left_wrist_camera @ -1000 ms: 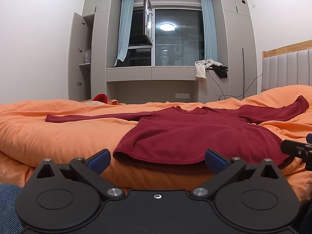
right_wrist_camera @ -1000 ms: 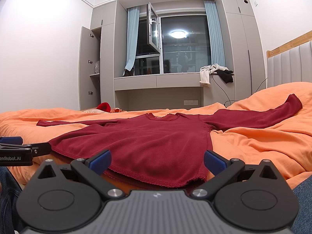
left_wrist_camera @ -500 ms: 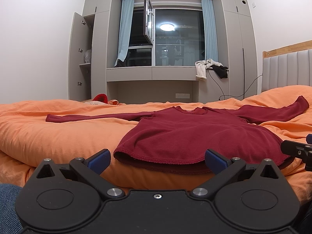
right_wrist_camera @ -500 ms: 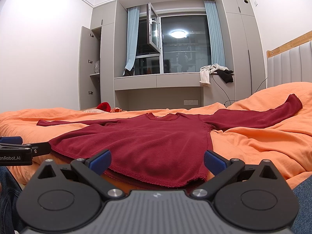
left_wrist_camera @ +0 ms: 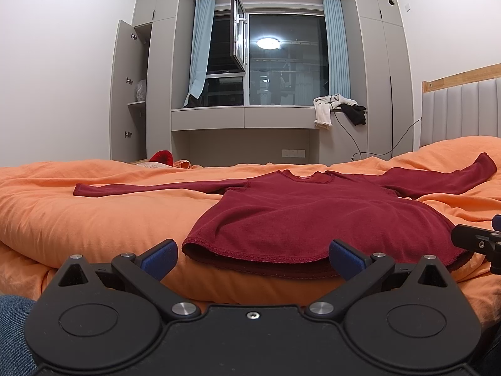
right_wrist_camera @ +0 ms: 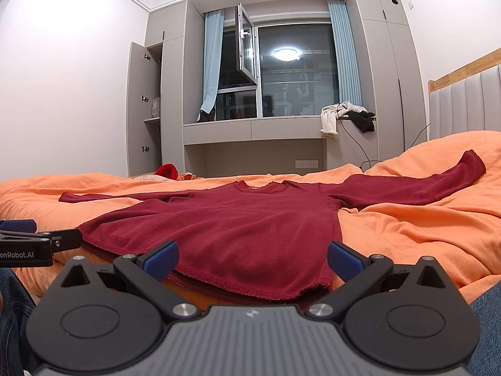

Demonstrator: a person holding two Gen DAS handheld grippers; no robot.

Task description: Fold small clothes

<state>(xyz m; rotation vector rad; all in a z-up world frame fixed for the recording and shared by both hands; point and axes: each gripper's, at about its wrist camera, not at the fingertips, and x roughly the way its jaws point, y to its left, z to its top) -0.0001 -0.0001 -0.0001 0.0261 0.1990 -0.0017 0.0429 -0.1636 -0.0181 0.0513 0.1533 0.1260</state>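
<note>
A dark red long-sleeved top (left_wrist_camera: pixel 313 216) lies flat on the orange bed cover (left_wrist_camera: pixel 94 219), sleeves spread left and right, hem toward me. It also shows in the right wrist view (right_wrist_camera: pixel 225 228). My left gripper (left_wrist_camera: pixel 253 258) is open and empty, just short of the hem near its left corner. My right gripper (right_wrist_camera: pixel 253 258) is open and empty, just short of the hem near its right corner. Each gripper shows at the edge of the other's view: the right one (left_wrist_camera: pixel 479 241), the left one (right_wrist_camera: pixel 31 244).
A padded grey headboard (left_wrist_camera: pixel 460 109) stands at the right. Beyond the bed are grey cupboards, one door open (left_wrist_camera: pixel 128 91), and a window ledge with white and black clothes (left_wrist_camera: pixel 338 109). A red item (left_wrist_camera: pixel 161 156) lies at the bed's far edge. My jeans-clad knees are at the lower corners.
</note>
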